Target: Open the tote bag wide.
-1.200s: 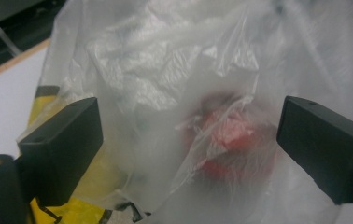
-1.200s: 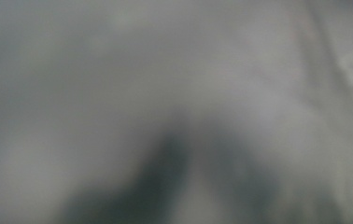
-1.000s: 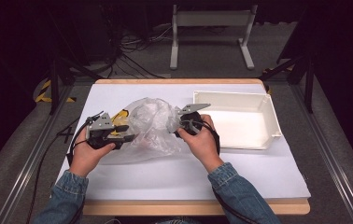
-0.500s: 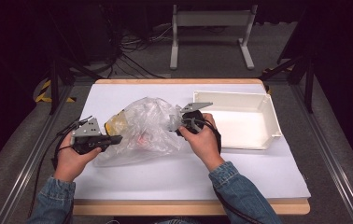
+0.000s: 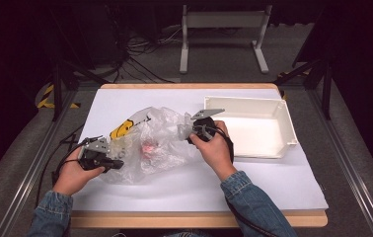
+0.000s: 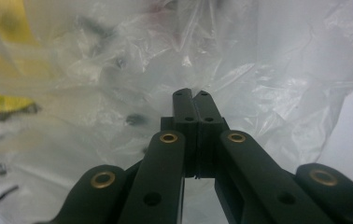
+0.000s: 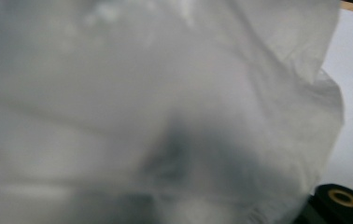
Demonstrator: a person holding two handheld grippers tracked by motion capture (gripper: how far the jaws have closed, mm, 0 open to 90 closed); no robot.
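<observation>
Two hand-held tongs working a clear plastic bag (image 5: 150, 145) on the white worktop (image 5: 184, 187). The bag lies between the two tongs, crumpled, with a yellow smiley print just beyond the left tongs (image 5: 116, 163) and something pink showing through the film midway between them. The left tongs sit at the bag's near-left edge; their jaws have just been closing and now stand fully together (image 6: 193, 100), the film crowding round their tips, though whether any plastic is pinched between them cannot be told. The right tongs (image 5: 190, 134) meet the bag's opposite side with film bunched against them; their own camera looks through draped plastic (image 7: 165, 93), so the jaws are veiled, but they appear narrow, probably clamped on a fold. A white bin (image 5: 253, 128) stands just beyond the right hand, apart from the bag. Step in hand, by judgement: securing both sides of the bag for opening or lifting. The next move calls for a firm hold of the left tongs on the film, then a steady pull outward, away from the right tongs, without tearing it.
</observation>
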